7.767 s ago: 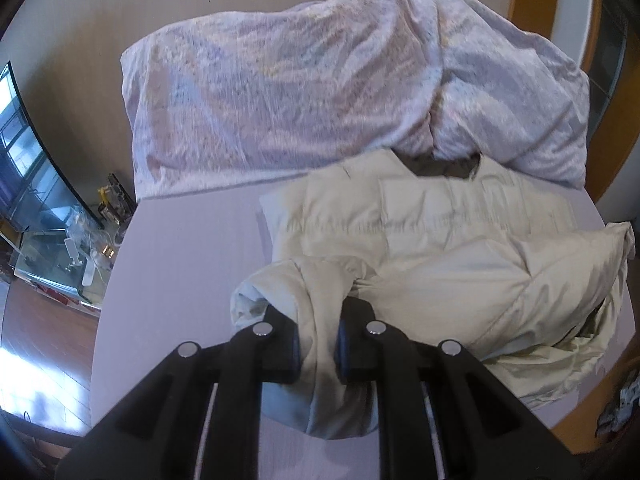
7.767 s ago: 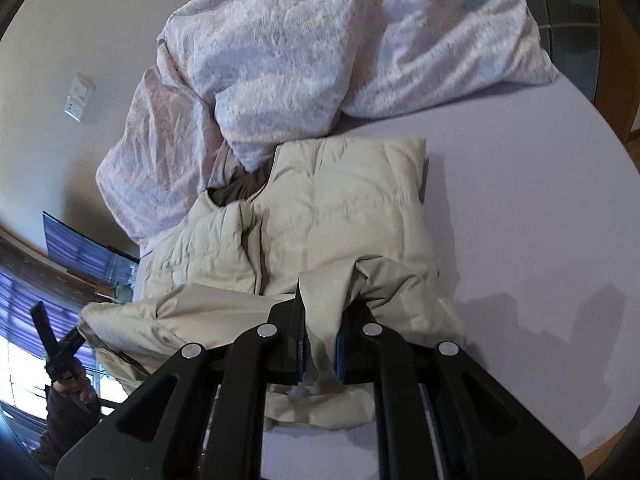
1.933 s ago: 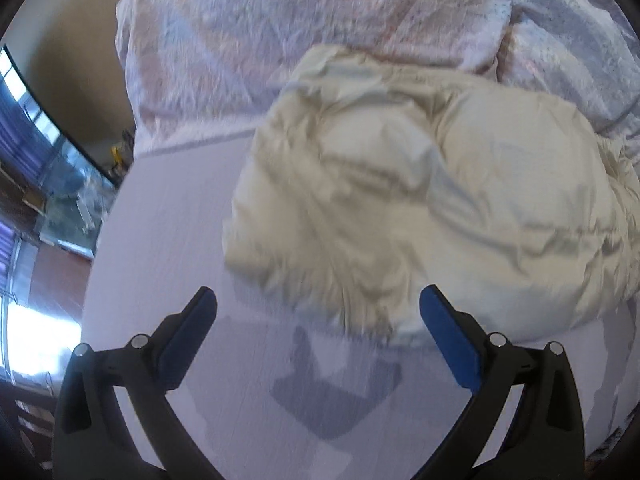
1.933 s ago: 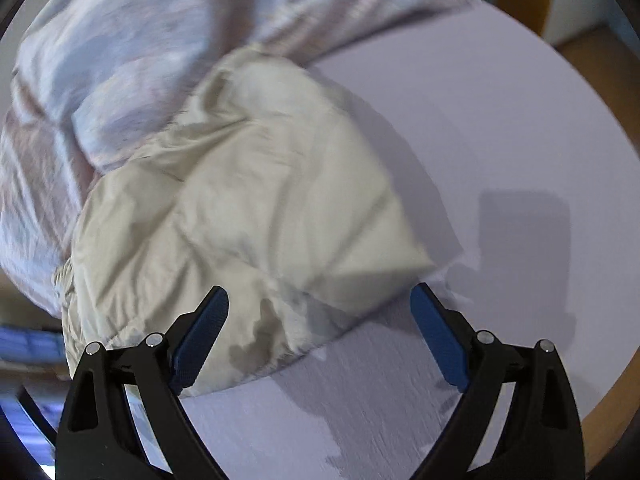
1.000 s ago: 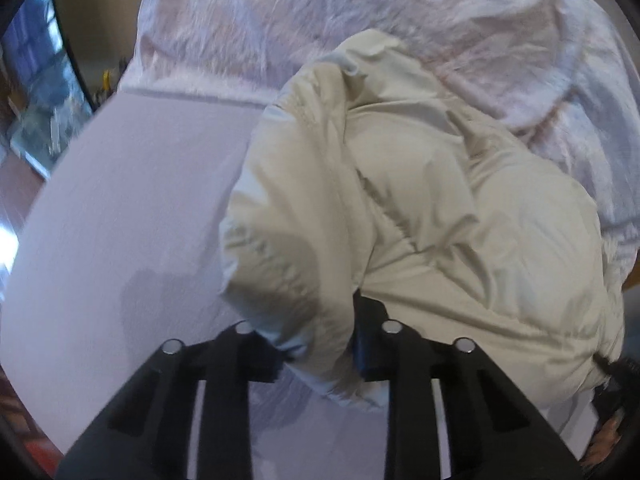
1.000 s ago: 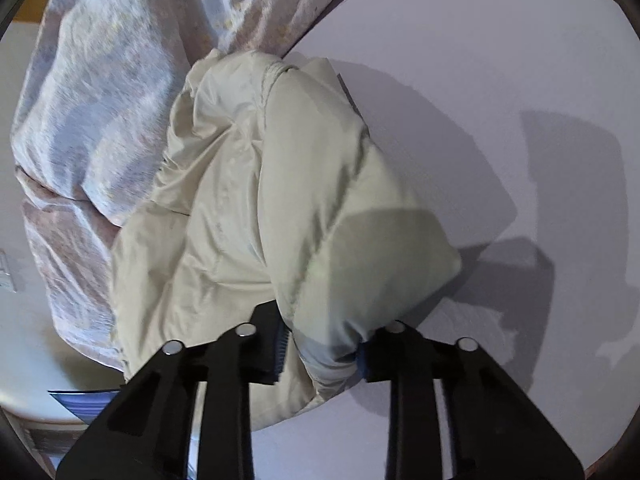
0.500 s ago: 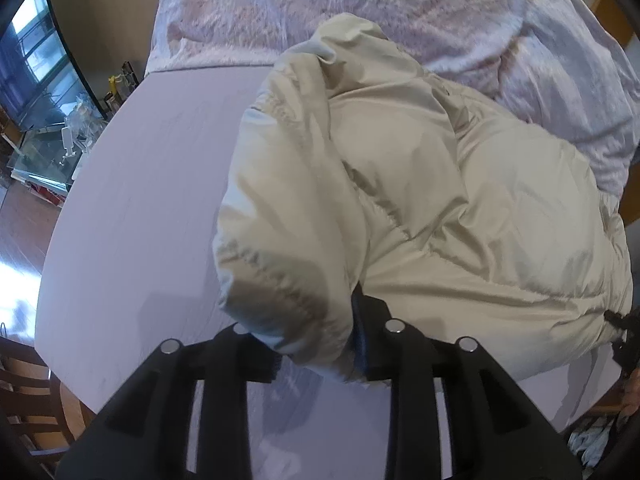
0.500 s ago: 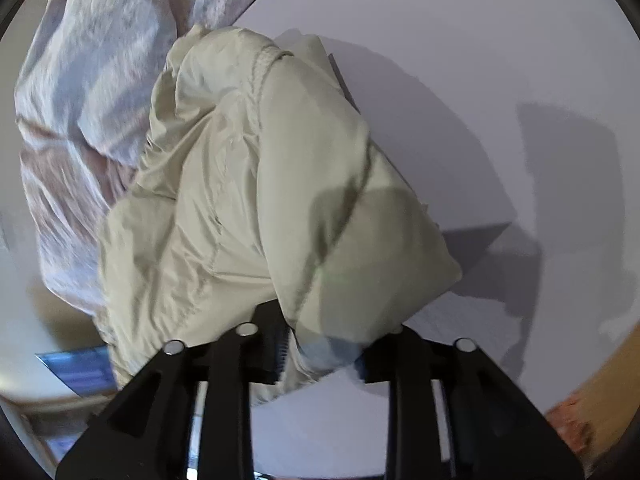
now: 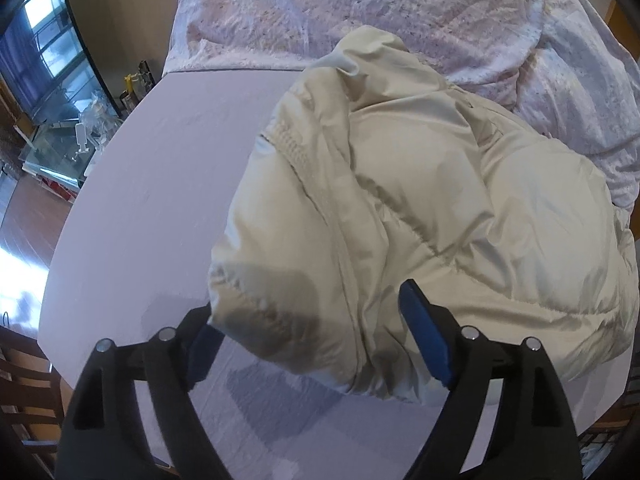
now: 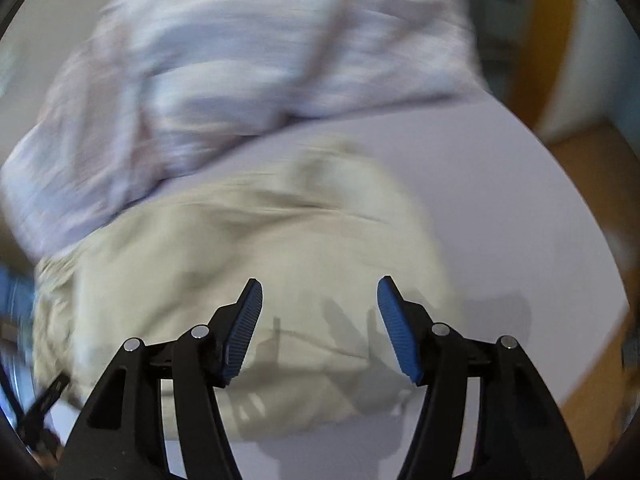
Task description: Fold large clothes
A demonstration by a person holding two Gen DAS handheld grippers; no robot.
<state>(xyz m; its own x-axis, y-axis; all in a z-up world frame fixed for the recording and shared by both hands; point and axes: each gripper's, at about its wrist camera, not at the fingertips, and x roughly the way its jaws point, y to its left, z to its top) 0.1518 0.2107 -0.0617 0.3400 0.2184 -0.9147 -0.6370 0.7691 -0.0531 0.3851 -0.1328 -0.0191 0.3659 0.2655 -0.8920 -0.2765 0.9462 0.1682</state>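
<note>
Puffy cream quilted jacket [image 9: 420, 208] bundled on smooth lilac sheet [image 9: 160, 184]; left gripper [image 9: 316, 332] just spread wide, right gripper [image 10: 318, 320] just parted, seemingly empty, blurred.

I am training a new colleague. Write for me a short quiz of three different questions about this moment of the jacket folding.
1. True or false: the left gripper clamps the cream jacket.
2. What lies behind the jacket: A) a flowered duvet, B) a suitcase, C) a laptop?
3. Fill in: the right gripper hovers with its fingers ____ above the jacket.

Key: 1 false, its fingers have just been opening and only straddle a fold; 2 A; 3 open.
</note>
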